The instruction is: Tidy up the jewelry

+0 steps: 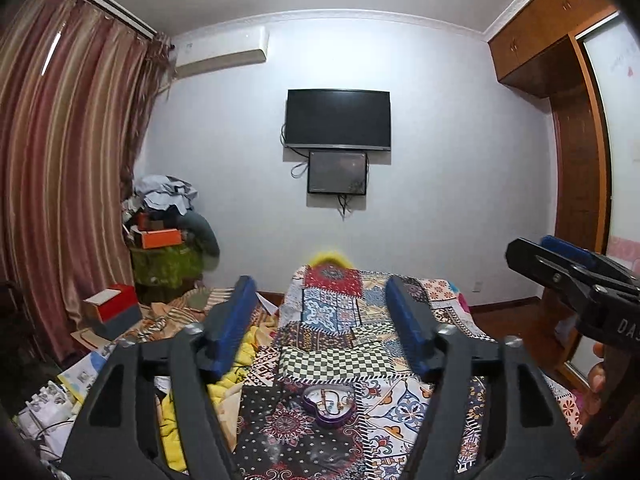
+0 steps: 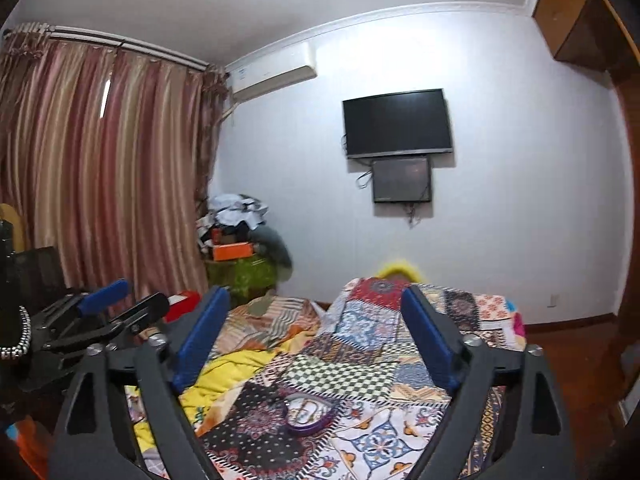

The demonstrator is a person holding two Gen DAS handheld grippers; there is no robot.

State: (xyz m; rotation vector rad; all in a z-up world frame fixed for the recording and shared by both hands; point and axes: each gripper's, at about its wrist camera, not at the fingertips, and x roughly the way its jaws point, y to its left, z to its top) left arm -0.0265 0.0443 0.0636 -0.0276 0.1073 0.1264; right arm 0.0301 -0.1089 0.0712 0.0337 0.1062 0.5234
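On a patchwork quilt (image 1: pixel 344 344), a purple heart-shaped box (image 1: pixel 329 403) lies open — its jewelry too small to identify — between the left gripper (image 1: pixel 322 300) and right gripper (image 2: pixel 316 306), both spread wide and empty.

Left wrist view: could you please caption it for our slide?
Open left gripper raised above a purple heart-shaped jewelry tin on the patchwork quilt.

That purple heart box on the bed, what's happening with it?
A person holds two claws above a patchwork bedspread. The purple heart-shaped box sits open on it with small jewelry pieces inside. The left claw and right claw are both open and empty, raised over the box. Nothing has been picked up yet.
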